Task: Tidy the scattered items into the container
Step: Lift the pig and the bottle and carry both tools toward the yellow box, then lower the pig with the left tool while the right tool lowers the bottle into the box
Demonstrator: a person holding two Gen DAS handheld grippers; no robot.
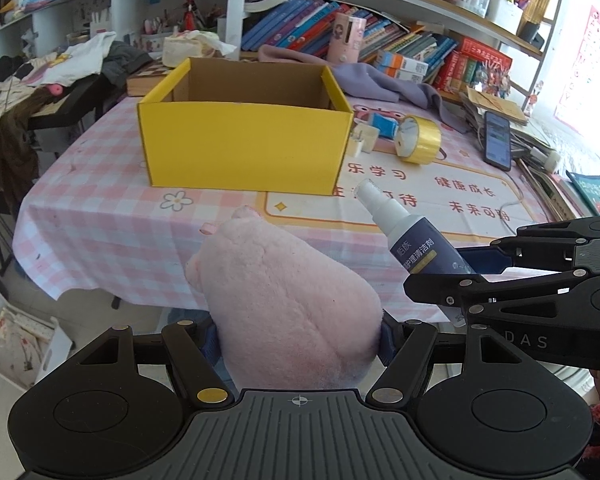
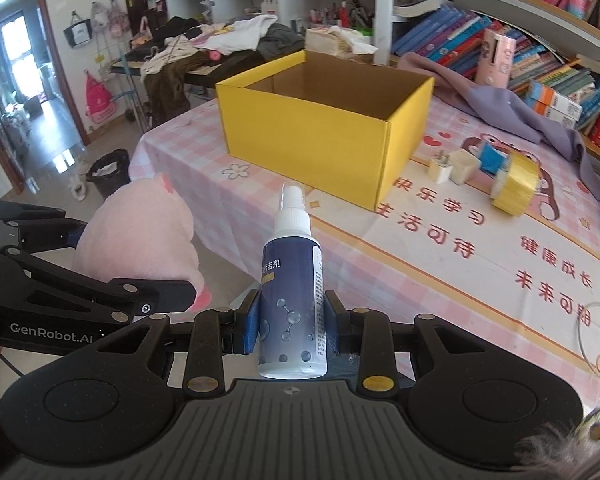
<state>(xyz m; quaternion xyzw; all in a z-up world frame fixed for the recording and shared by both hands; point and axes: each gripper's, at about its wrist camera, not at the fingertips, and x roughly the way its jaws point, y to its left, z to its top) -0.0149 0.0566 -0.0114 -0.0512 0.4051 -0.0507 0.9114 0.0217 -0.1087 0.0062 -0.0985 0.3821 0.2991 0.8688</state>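
Left gripper was clamped on a pink plush toy, jaws fairly wide around its bulk. The blue pads were mostly buried in the fur, and the toy's lower end was lost behind the gripper body. What animal it was could not be made out.

Right gripper held a spray bottle upright, jaws narrow, blue pads pressed on both sides of the dark label. The bottle's base was partly hidden by the gripper housing. In the left wrist view the same bottle leaned toward the table, its lower half covered by the right gripper's linkage.

Both loads hung off the near edge of the table, short of the yellow box. The box stood open on the pink checked cloth; its floor was not visible from either camera, so its contents could not be told.

To the right of the box lay a roll of yellow tape, a white plug adapter, a small cream block and a blue item partly hidden behind the tape. A phone was lying farther right, cut off at the edge in the right wrist view.
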